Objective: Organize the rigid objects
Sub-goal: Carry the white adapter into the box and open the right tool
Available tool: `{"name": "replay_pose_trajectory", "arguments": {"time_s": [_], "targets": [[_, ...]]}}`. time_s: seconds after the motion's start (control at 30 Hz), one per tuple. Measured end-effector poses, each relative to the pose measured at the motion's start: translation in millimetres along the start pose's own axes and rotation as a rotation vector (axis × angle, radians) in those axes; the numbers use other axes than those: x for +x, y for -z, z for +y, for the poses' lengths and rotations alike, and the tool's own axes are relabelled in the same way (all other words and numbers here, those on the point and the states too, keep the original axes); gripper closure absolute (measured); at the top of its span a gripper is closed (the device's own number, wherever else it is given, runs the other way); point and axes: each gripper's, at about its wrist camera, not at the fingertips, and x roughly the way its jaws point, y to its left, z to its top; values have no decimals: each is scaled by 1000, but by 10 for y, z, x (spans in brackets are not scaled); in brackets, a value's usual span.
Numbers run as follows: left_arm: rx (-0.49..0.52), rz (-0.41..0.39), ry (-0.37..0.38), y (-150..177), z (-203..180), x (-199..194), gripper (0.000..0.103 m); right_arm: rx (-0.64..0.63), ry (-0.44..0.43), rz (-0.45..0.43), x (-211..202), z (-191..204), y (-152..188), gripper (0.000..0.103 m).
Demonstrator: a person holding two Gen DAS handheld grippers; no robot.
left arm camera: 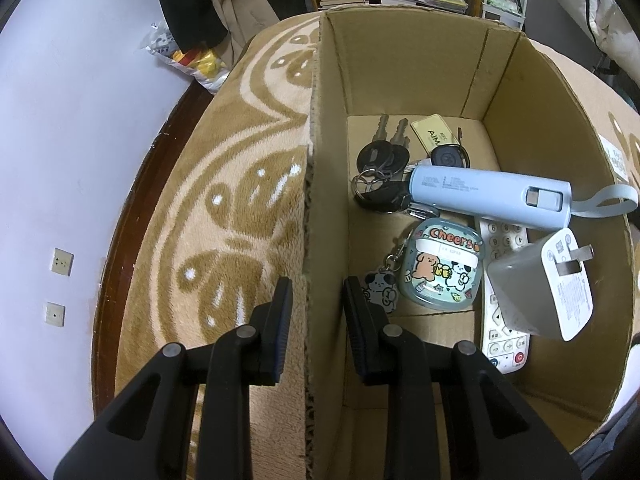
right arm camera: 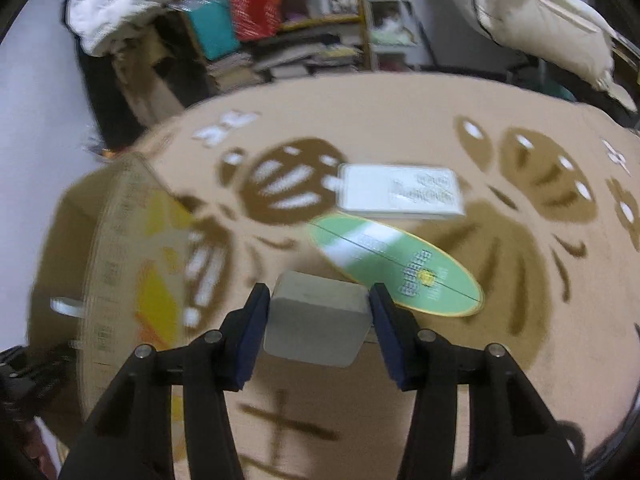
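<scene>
Nearest the left camera, the left claw straddled the near side wall of the open brown cardboard box, one black finger outside over the beige plush blanket with brown leaf pattern and the other inside the box; its jaws stood narrow, clamped on that wall. Just beyond the inner finger lay a grey cartoon-dog charm clipped to a pale blue earbud case printed with "Cheers". Beside it, a grey-and-white cube wall charger with flat metal prongs rested on a white remote control with round buttons. Farther in, a long light blue power bank with a wrist loop lay across the remote and against a bunch of black-headed keys on metal rings, with a small cream tag at the far end of the box floor.

At the right camera, blurred throughout, the right claw was closed on a grey rounded block, both pads pressed against its sides, and it hung above the blanket. Just beyond the block lay a flat green oval card with a yellow rim, and past that a white rectangular slab with small print. To the left rose the box's outer wall. Behind the blanket stood a cluttered wooden shelf of books and bags.
</scene>
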Motion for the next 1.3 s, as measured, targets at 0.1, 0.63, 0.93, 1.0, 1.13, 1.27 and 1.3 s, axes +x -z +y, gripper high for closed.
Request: {"name": "replay_pose_trajectory", "arguments": {"time_s": [0.1, 0.63, 0.93, 1.0, 1.13, 1.27, 1.3], "targets": [[-4, 1, 3, 5, -2, -2, 77, -63, -57, -73, -132, 247, -42, 49], [-9, 2, 15, -3, 21, -32, 77, -309, -256, -282, -667, 1152, 84, 49], [-16, 6, 22, -11, 48, -14, 75, -303, -345, -258, -571, 1235, 153, 49], [-8, 3, 16, -4, 35, -15, 75, -298, -360, -257, -577, 1231, 161, 49], [-9, 4, 8, -3, 30, -7, 75, -312, -338, -260, -582, 1237, 166, 49], [-14, 5, 15, -4, 32, -19, 75, -294, -331, -260, -554, 1183, 145, 35], [-11, 4, 13, -4, 29, -20, 75, -287, -322, -261, -534, 1155, 142, 32]]}}
